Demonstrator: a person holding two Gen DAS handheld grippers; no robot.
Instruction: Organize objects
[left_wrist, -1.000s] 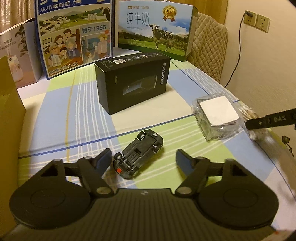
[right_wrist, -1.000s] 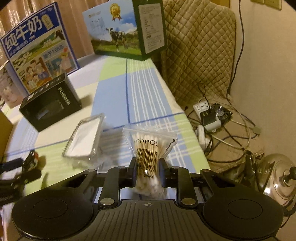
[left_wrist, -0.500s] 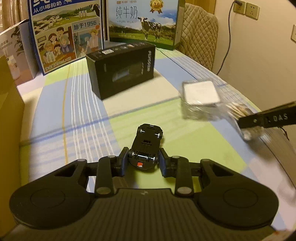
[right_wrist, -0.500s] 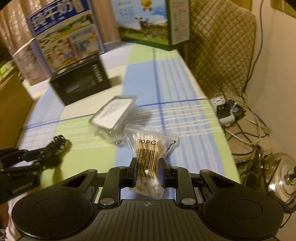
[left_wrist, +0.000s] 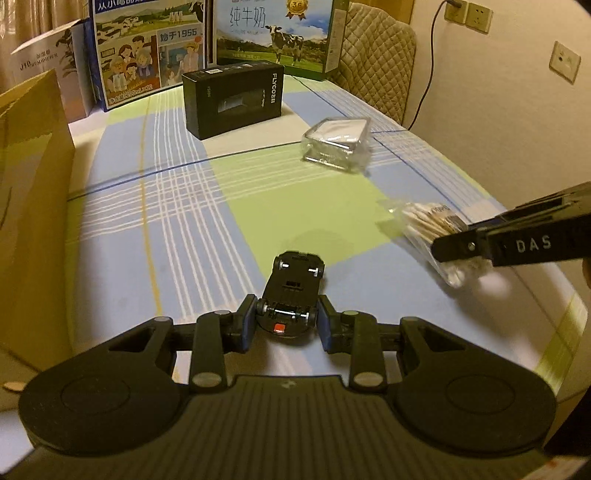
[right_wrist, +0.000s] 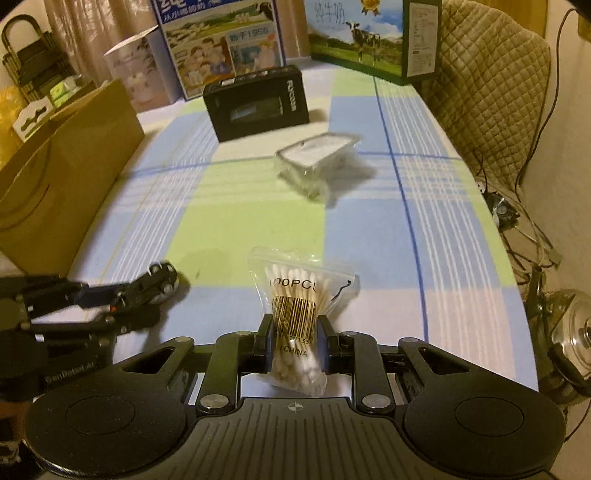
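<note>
Over the checked tabletop (left_wrist: 332, 206) we hold two things clear of the cloth. Our left hand-held gripper (left_wrist: 286, 323) is closed on the rear of an upturned black toy car (left_wrist: 293, 291), wheels up, its nose pointing away from us. Our right hand-held gripper (right_wrist: 294, 349) is pinched on a clear bag of cotton swabs (right_wrist: 295, 314) at the barcode. Farther back a clear plastic box (left_wrist: 338, 142) and a black carton (left_wrist: 234, 98) rest on the tabletop, with a brown cardboard box (right_wrist: 62, 173) to the left.
</note>
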